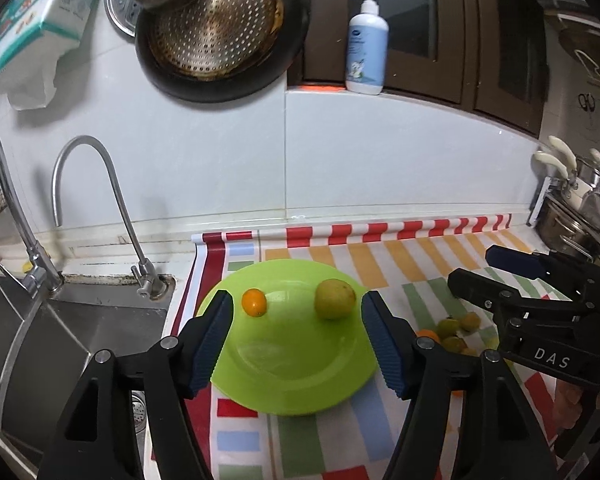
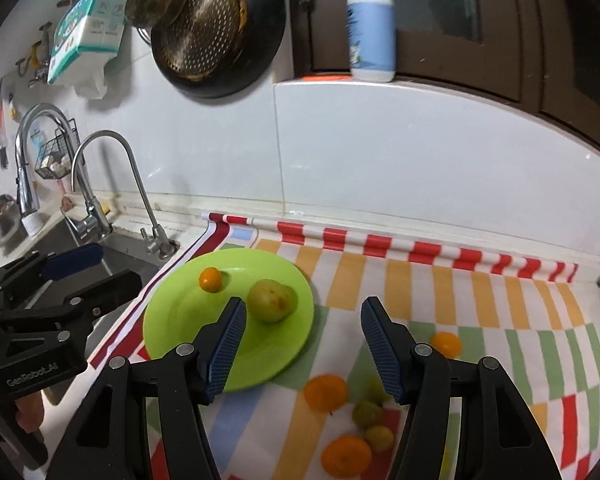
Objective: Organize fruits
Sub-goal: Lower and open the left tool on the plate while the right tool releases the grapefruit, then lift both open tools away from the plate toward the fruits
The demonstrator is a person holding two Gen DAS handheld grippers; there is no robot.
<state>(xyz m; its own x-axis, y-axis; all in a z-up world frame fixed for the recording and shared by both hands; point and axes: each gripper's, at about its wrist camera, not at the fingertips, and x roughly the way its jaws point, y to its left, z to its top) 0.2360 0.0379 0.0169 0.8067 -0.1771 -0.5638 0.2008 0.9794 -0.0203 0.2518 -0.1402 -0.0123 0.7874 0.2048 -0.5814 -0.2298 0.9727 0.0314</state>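
A green plate (image 1: 292, 372) lies on the striped cloth and holds a small orange (image 1: 254, 302) and a yellow-green fruit (image 1: 335, 298). My left gripper (image 1: 296, 312) is open and empty above the plate. The plate (image 2: 260, 360), small orange (image 2: 211, 279) and yellow-green fruit (image 2: 271, 300) also show in the right wrist view. My right gripper (image 2: 302, 320) is open and empty over the plate's right edge. Loose fruits lie on the cloth below it: an orange (image 2: 325, 393), another orange (image 2: 346, 456), small green fruits (image 2: 367, 414) and a small orange (image 2: 446, 344). The right gripper (image 1: 500, 276) also shows in the left wrist view.
A steel sink (image 1: 40, 344) with two taps (image 1: 112, 200) is left of the cloth. A dark pan with a strainer (image 1: 220, 28) hangs on the white wall. A lotion pump bottle (image 1: 367, 48) stands on the ledge. Pots (image 1: 572, 216) stand at far right.
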